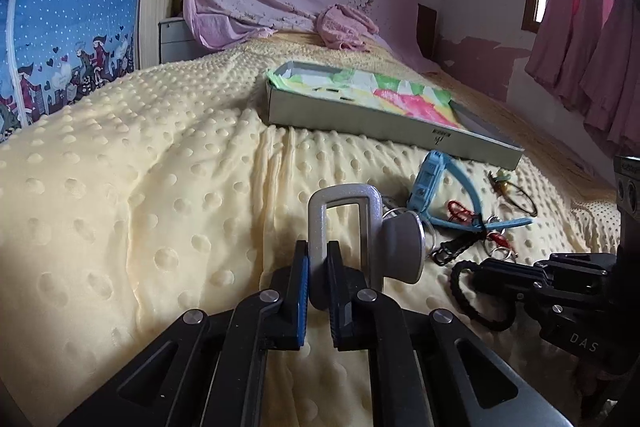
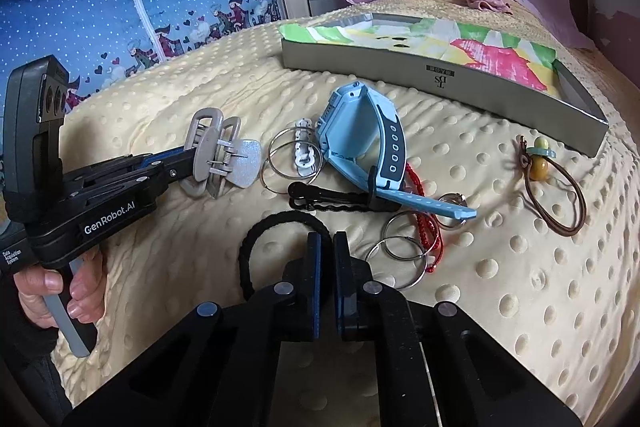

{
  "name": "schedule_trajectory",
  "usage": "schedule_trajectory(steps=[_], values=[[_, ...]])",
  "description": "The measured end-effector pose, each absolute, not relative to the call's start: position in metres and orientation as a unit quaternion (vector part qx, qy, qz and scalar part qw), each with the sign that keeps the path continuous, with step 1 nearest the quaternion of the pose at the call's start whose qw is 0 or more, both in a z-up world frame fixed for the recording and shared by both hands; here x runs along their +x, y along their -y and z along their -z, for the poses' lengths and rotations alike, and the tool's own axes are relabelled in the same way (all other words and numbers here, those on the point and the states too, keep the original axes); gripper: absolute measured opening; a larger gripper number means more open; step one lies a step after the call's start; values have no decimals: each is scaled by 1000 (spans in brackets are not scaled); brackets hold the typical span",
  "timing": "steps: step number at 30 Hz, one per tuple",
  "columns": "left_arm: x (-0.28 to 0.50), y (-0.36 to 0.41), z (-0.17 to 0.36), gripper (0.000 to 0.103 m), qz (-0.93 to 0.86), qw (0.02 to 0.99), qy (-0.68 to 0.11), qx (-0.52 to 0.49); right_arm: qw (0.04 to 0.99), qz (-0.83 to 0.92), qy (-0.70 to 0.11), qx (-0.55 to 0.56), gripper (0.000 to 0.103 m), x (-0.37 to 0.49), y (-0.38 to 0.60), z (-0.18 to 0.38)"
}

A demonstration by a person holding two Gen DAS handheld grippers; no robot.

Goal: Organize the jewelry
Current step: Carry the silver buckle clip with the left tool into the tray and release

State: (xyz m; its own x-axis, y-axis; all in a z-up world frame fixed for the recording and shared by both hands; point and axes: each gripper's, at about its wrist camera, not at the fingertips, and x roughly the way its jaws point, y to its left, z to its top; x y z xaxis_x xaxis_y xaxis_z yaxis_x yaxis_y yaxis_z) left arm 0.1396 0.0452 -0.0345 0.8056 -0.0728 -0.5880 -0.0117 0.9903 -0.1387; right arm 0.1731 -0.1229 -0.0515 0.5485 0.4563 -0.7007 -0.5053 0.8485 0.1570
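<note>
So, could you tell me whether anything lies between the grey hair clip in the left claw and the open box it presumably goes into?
Nothing visible does. The left claw is shut on the grey hair clip, and only bare yellow blanket stretches from it to the open box. The blue watch and rings lie off to the side.

A grey claw hair clip stands clamped at one side bar, its 2 loops upright above a cream dotted blanket. Beside it lie 2 steel rings around a white snap clip, then a light-blue watch on its side, strap trailing over a black hair clip and a red cord. A black hair tie lies nearest; a brown beaded tie sits apart, near a shallow grey box.
</note>
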Motion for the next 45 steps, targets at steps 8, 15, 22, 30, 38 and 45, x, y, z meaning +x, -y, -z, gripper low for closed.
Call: schedule_trajectory(steps=[8, 15, 22, 30, 38, 45], values=[[125, -33, 9, 8, 39, 957, -279, -66, 901, -284, -328, 6, 5, 159, 138, 27], [149, -16, -25, 8, 49, 963, -256, -68, 928, -241, -280, 36, 5, 184, 166, -12], [235, 4, -37, 8, 55, 960, -262, -86, 946, -169, -273, 54, 5, 267, 205, -33], [330, 15, -21, 8, 66, 934, -336, -105, 934, -117, -331, 63, 5, 354, 219, -4], [353, 19, 8, 8, 54, 915, -388, -99, 917, -106, -382, 46, 5, 379, 210, 21], [345, 18, 11, 20, 50, 919, -379, -97, 911, -110, -395, 50, 7, 378, 211, 37]])
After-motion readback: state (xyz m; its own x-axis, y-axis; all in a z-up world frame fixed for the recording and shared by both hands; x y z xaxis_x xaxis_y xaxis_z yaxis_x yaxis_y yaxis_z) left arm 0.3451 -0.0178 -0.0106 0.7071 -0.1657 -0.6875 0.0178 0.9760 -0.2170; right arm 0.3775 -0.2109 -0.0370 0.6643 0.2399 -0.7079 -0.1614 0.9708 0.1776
